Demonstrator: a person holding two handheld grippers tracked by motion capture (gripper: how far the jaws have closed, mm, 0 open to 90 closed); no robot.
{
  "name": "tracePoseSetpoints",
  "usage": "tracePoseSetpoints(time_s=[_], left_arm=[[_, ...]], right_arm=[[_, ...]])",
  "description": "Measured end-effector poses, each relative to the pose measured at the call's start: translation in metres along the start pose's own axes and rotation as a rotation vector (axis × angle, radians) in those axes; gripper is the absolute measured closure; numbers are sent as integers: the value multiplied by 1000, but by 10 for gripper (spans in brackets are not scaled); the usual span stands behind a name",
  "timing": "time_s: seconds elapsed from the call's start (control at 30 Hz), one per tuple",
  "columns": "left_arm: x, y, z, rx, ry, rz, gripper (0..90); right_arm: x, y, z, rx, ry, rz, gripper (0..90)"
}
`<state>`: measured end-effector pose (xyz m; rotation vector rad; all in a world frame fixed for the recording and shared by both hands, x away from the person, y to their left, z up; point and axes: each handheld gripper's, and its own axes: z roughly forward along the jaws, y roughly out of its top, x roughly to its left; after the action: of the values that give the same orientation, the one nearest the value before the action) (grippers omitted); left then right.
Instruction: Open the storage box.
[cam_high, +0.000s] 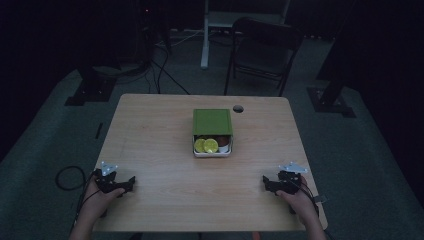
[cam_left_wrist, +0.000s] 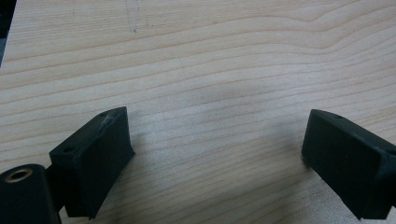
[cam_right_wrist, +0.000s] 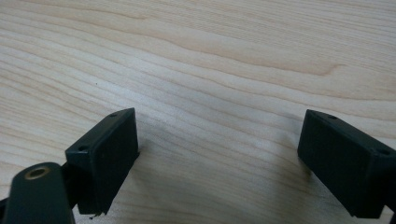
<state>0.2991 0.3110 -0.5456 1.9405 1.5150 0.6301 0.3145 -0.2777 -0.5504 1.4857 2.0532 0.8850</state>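
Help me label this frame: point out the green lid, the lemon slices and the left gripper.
green lid (cam_high: 212, 121), high view, middle of its top.
lemon slices (cam_high: 206, 145), high view, where the two meet.
left gripper (cam_high: 131, 181), high view, between its jaw tips.

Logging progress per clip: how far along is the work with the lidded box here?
Barely started. The green lid sits slid partway back on the white box, showing lime slices. Both the left hand-held gripper and the right hand-held gripper rest open and empty near the table's front edge. All handling remains.
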Motion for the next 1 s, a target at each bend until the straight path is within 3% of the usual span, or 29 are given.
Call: tracePoseSetpoints(time_s=[0.33, 0.53, 0.87, 1.0], left_arm=[[0, 0, 0, 0, 0, 0, 86], [0, 0, 0, 0, 0, 0, 86], [0, 0, 0, -1, 0, 0, 86], [0, 0, 0, 0, 0, 0, 86]], right_arm=[[5, 2, -1, 10, -32, -3, 130], [16, 7, 0, -2, -56, -58, 138], [41, 17, 4, -23, -94, -208, 155], [48, 20, 5, -30, -105, -245, 165]])
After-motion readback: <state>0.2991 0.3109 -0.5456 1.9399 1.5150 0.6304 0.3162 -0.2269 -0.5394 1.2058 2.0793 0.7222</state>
